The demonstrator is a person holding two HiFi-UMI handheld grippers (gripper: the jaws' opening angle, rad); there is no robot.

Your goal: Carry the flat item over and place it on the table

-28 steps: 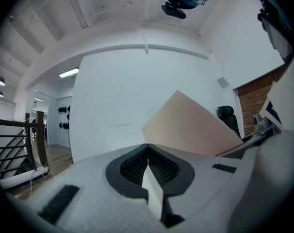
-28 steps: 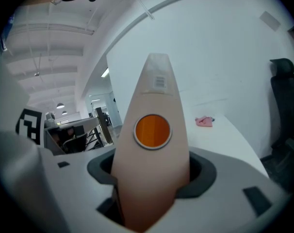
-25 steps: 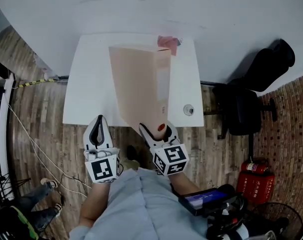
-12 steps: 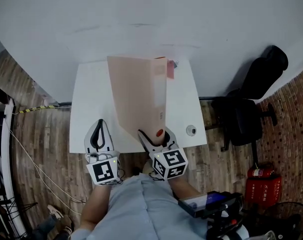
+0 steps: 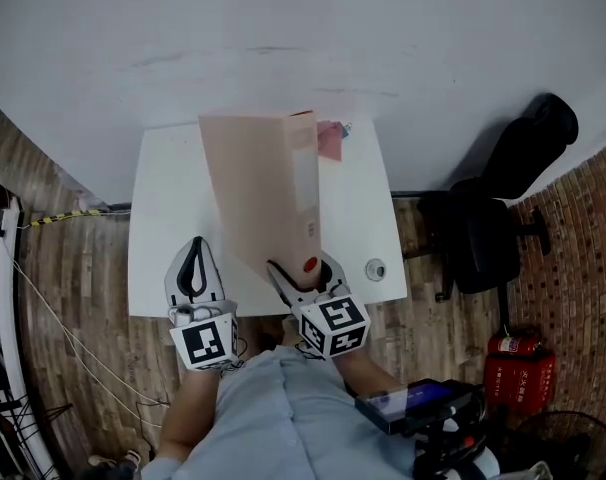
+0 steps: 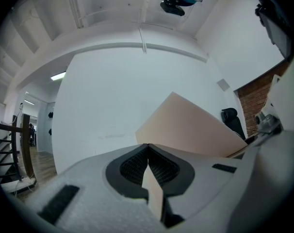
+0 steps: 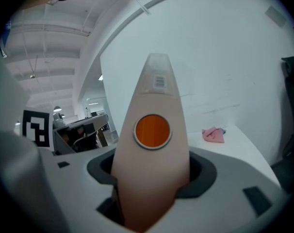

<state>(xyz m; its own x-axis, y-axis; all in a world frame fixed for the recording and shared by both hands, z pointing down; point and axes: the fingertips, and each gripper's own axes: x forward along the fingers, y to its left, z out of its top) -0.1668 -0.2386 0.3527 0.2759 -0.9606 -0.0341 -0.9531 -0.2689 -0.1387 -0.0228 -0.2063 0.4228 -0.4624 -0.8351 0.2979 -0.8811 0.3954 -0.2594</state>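
Observation:
The flat item is a pale beige file folder [image 5: 263,183] with an orange ring on its spine [image 7: 153,130]. My right gripper [image 5: 301,273] is shut on the folder's near end and holds it up in the air, slanting over the white table [image 5: 168,218]. In the right gripper view the spine [image 7: 154,174] fills the space between the jaws. My left gripper [image 5: 193,268] hangs at the table's near edge, left of the folder, shut with its tips together and holding nothing. The left gripper view shows the folder's broad face [image 6: 190,130] to the right.
A pink cloth [image 5: 329,140] lies at the table's far right corner, also seen in the right gripper view [image 7: 213,134]. A small round object [image 5: 375,268] sits near the front right edge. A black office chair [image 5: 493,218] and a red fire extinguisher [image 5: 518,373] stand to the right.
The table has come closer and now reaches up to both grippers. The folder has swung a little to the left over it, still in the right gripper. The left gripper stays shut.

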